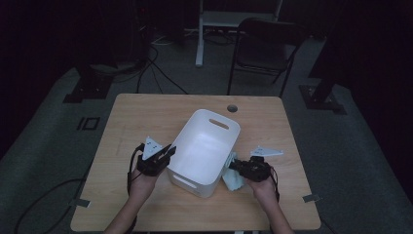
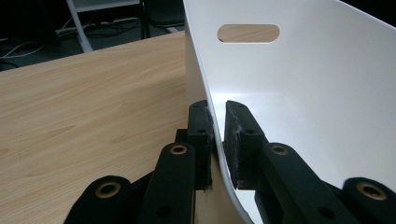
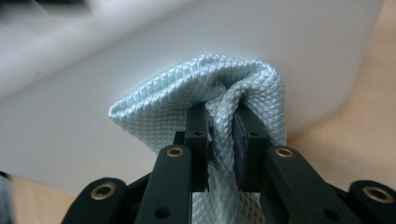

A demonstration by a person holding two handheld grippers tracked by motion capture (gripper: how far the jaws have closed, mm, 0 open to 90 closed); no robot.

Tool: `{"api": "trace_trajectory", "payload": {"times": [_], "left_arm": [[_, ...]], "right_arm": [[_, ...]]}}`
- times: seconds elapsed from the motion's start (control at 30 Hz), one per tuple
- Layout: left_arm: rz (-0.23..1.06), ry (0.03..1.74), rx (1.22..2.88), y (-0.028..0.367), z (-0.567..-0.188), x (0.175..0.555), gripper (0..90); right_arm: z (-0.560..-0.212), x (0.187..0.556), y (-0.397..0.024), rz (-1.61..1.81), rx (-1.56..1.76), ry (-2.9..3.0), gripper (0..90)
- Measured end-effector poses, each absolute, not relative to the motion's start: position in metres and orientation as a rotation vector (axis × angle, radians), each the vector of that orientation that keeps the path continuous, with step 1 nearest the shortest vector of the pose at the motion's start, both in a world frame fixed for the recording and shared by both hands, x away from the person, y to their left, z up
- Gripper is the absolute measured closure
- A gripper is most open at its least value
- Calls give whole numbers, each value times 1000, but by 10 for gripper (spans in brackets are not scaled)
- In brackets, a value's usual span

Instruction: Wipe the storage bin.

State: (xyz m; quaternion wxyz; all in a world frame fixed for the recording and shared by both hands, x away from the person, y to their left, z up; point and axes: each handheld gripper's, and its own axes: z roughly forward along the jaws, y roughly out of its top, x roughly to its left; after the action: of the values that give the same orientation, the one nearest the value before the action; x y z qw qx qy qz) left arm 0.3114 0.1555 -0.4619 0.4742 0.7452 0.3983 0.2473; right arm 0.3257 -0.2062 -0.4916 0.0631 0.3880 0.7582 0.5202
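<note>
Two grippers at work on a table (image 1: 146, 117): the left gripper (image 2: 218, 140) clamps the bin (image 1: 207, 141) wall between its jaws, the right gripper (image 3: 223, 140) pinches a pale cloth (image 3: 205, 88) bunched ahead against the bin's outer side. Next, probably, lifting the cloth over the rim.

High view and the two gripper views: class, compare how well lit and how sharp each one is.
High view: dim, room black, white bin brightest. Left gripper view: evenly lit, sharp, soft glare on the bin wall clamped by the left tool. Right gripper view: pale green cloth crisp in the right tool, bin behind blurred.
</note>
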Motion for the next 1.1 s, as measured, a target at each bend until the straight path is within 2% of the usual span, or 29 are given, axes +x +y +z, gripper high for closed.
{"api": "trace_trajectory", "payload": {"times": [0.13, 0.27, 0.97, 1.1], "left_arm": [[593, 966, 1822, 156, -462, 312, 811], [595, 958, 1826, 155, -462, 312, 808], [601, 962, 1821, 155, -462, 311, 806], [609, 971, 1824, 153, -462, 311, 807]], "right_arm": [[-471, 328, -208, 1584, 1126, 2225, 782], [-473, 335, -208, 1566, 1145, 2215, 782], [-533, 362, -211, 1415, 1397, 2296, 784], [-534, 363, -212, 1419, 1419, 2304, 785]]}}
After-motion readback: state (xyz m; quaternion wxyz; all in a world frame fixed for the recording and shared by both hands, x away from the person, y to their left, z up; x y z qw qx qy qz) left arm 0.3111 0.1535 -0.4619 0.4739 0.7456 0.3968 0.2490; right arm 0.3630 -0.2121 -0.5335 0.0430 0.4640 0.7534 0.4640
